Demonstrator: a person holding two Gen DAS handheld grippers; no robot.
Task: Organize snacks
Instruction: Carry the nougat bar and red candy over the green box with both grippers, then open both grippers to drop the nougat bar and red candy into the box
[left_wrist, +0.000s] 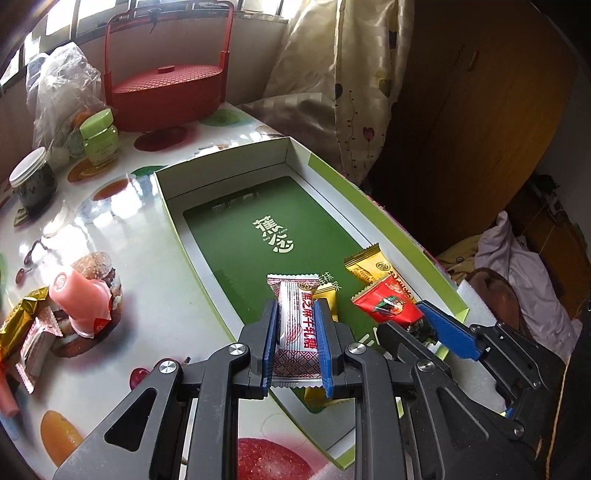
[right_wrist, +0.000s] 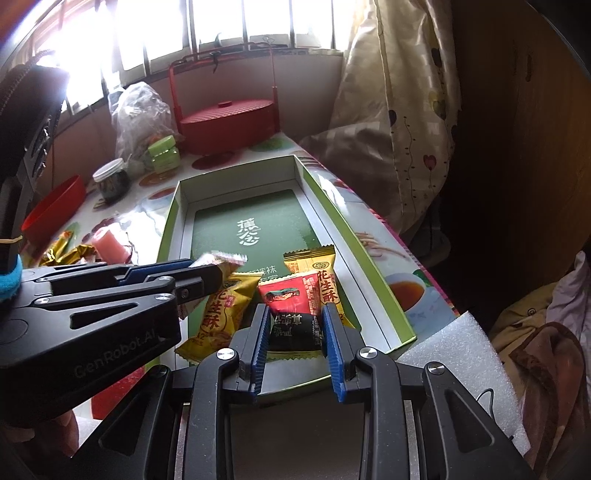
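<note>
My left gripper (left_wrist: 295, 306) is shut on a white and red nougat packet (left_wrist: 297, 325) and holds it over the near end of the green box (left_wrist: 369, 199). It shows from the side in the right wrist view (right_wrist: 218, 264). My right gripper (right_wrist: 295, 314) is shut on a red and black snack packet (right_wrist: 291, 310), low inside the box (right_wrist: 373, 269); this packet also shows in the left wrist view (left_wrist: 388, 304). Two yellow peanut candy packets (right_wrist: 218, 314) (right_wrist: 317, 273) lie on the box floor.
Loose snacks and a pink jelly cup (left_wrist: 79, 299) lie on the table left of the box. A red lidded basket (left_wrist: 170, 88), a green jar (left_wrist: 99, 136), a dark jar (left_wrist: 33, 181) and a plastic bag (left_wrist: 62, 81) stand at the back. White foam (right_wrist: 461, 354) lies to the right.
</note>
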